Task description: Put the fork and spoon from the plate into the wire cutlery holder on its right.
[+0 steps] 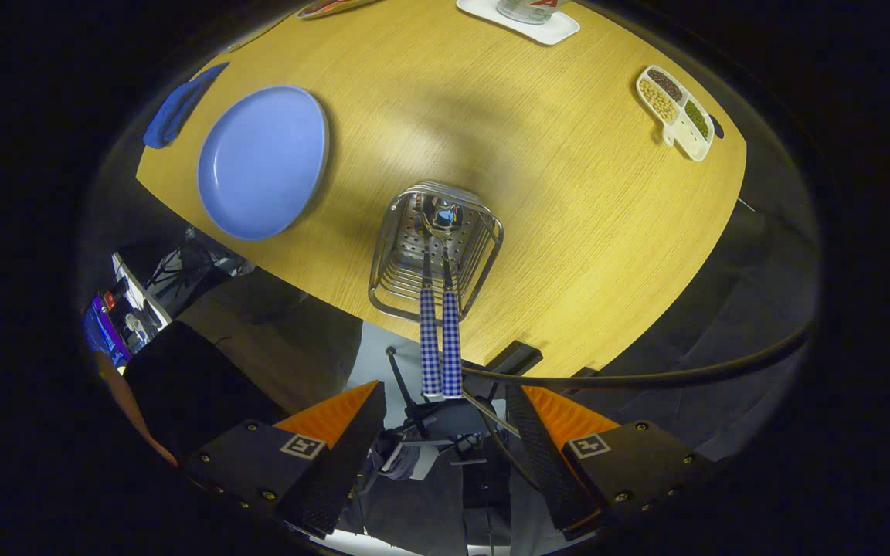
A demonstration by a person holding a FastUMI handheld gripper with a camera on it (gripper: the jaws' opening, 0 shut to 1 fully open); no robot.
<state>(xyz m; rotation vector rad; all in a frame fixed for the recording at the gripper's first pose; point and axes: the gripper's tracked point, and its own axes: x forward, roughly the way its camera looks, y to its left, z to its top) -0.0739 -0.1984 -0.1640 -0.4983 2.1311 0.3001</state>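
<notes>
Gripper view: both checked-handled utensils, fork [429,340] and spoon [451,332], stand heads-down in the wire cutlery holder [436,251], right of the bare round blue plate [263,161]; the gripper [445,432] hovers above, jaws released, so the task looks complete.

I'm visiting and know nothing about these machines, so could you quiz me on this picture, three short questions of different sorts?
1. True or false: the blue plate still has cutlery on it.
2. Where are the two checked handles? A) in the wire cutlery holder B) on the table C) between closed fingers
3. Fill in: the gripper is ____ and holds nothing.

Key: 1 false; 2 A; 3 open.
</notes>
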